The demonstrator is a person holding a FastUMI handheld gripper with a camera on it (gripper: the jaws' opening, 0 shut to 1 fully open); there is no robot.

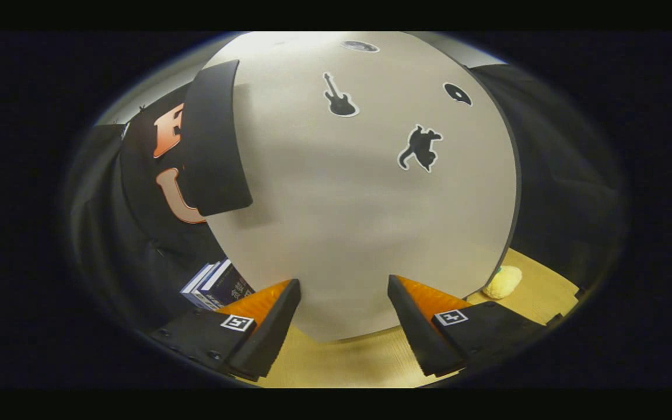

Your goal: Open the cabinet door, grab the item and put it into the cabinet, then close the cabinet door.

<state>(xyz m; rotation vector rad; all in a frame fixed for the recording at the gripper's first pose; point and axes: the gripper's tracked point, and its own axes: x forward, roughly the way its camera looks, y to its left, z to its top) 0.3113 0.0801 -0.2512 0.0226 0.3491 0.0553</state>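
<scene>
ahead of the fingers: closed cabinet door [359, 204], black handle [213, 140] | gripper [345, 303] released, empty | yellow plush toy [503, 282] beside cabinet

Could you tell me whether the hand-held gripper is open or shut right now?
Open: the hand-held gripper has its fingers spread wide apart, nothing between them, facing the cabinet door.

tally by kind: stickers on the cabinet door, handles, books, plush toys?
Stickers on the cabinet door: 3 (guitar, cat, small dark shape)
Black handle: 1
Books: about 3, partly hidden
Yellow plush toy: 1
Total: about 8
Gripper: open, holding nothing.
</scene>
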